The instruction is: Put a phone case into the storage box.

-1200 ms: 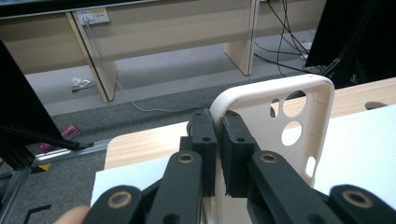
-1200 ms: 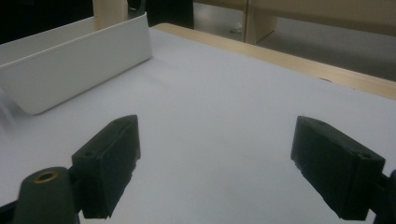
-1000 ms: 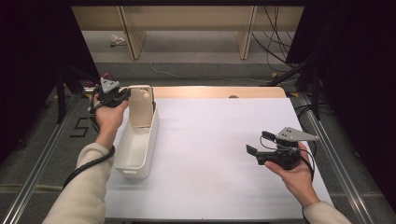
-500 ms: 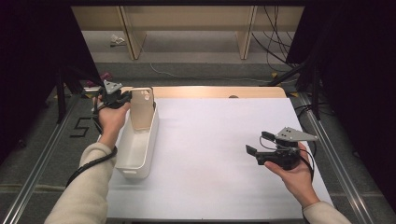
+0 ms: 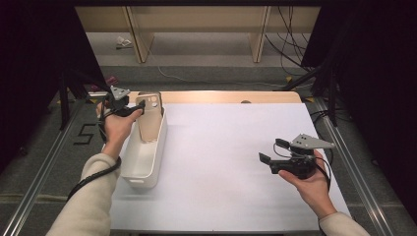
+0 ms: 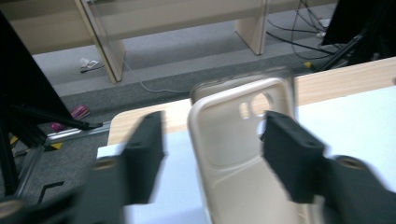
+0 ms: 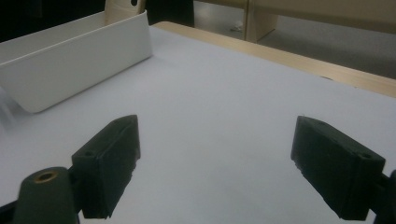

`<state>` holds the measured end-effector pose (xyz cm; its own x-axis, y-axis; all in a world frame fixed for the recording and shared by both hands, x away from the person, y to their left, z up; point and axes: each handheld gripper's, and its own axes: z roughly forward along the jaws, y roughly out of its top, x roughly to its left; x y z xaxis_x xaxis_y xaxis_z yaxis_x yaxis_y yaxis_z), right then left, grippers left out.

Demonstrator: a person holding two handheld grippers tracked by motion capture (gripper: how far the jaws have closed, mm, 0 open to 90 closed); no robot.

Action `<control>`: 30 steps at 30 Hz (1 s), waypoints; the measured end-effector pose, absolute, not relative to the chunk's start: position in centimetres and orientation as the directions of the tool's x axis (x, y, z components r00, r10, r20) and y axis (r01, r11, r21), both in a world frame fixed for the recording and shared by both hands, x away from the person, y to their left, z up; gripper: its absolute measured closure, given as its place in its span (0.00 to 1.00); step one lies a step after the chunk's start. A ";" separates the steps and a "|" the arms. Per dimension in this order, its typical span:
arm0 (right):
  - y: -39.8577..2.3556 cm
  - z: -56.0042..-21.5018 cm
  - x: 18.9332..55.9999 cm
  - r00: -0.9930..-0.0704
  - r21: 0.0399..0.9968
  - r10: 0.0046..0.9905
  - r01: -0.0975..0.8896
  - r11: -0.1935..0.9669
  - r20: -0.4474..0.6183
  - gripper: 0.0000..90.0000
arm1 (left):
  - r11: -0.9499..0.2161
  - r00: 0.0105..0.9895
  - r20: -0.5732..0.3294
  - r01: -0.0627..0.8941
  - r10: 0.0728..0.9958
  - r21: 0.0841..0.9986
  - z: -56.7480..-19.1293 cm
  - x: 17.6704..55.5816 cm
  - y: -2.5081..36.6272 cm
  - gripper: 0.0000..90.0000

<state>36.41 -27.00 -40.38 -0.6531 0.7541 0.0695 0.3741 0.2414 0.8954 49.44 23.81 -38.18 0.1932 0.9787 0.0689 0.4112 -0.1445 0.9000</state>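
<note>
— While the person's forearms come in from six o'clock in the high view, what lies nearest?

— At about four o'clock the right gripper [image 5: 269, 163] rests in the right hand [image 5: 310, 182] just above the white sheet [image 5: 221, 162] covering the bench [image 5: 221, 97]. Its jaws stand wide apart with nothing between them.

— And farther out?

— Toward nine o'clock a white bin [image 5: 143, 156] sits lengthwise on the sheet's edge. At its far end, near ten o'clock, a beige phone case [image 5: 149, 118] stands upright, leaning inside the bin.

— Is the case held?

— The left gripper [image 5: 139, 107] is at the case's top edge. Its jaws have just been opening; in the left gripper view the case [image 6: 233, 140] stands between them, with a clear gap at one jaw and the other just beside its edge, neither pressing.
</note>
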 end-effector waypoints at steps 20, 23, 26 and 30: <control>-27.6 -40.6 36.2 -0.641 0.893 0.765 0.383 0.238 0.070 0.18 | -0.233 0.534 0.022 0.331 0.845 0.914 -38.9 37.3 20.8 0.02; -27.6 -40.6 36.1 -0.645 0.891 0.761 0.385 0.243 0.071 0.18 | -0.238 0.563 0.023 0.311 0.826 0.920 -39.4 35.9 20.2 0.01; -27.6 -40.5 36.0 -0.653 0.892 0.754 0.379 0.248 0.068 0.18 | -0.243 0.585 0.034 0.282 0.811 0.928 -39.9 34.9 19.8 0.01; -27.6 -40.5 35.9 -0.663 0.892 0.745 0.377 0.250 0.071 0.18 | -0.245 0.587 0.042 0.271 0.808 0.931 -40.4 34.3 19.8 0.01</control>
